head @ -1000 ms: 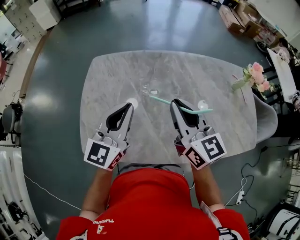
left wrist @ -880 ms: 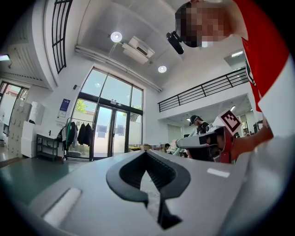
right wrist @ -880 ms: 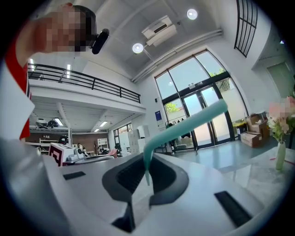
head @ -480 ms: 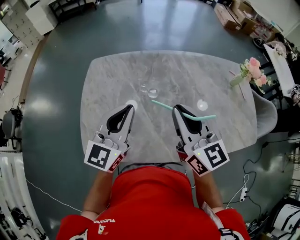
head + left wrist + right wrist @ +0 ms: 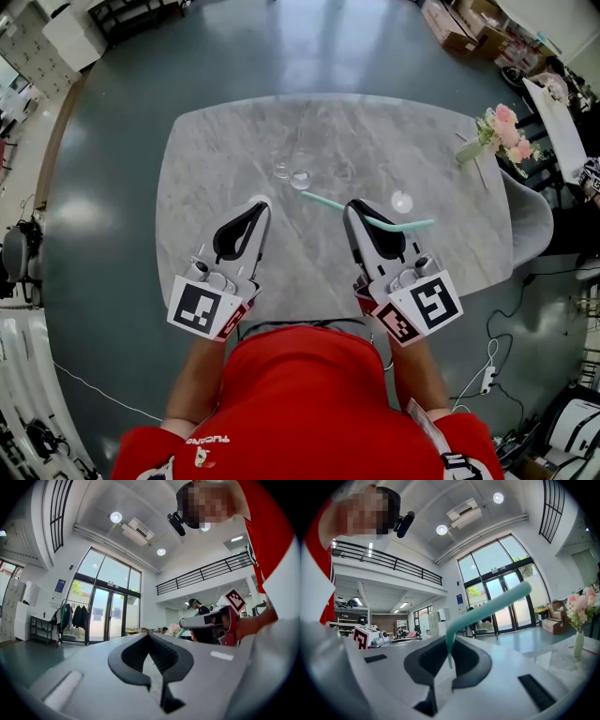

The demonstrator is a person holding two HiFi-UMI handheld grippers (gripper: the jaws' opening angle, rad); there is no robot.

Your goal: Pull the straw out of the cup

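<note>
A teal straw (image 5: 412,225) lies level above the marble table (image 5: 394,141), clamped crosswise in my right gripper (image 5: 351,208), which is shut on it. In the right gripper view the straw (image 5: 487,609) rises from between the black pads (image 5: 465,660) and slants up to the right. A small clear glass cup (image 5: 301,178) stands on the table just beyond the straw's left end, apart from it. My left gripper (image 5: 260,208) hovers over the table's near left, level, shut with nothing in it. Its black pads (image 5: 165,653) meet in the left gripper view.
A slim vase of pink flowers (image 5: 497,131) stands at the table's far right edge and also shows in the right gripper view (image 5: 580,620). Bright light spots (image 5: 401,202) lie on the marble. The person in red stands at the near edge.
</note>
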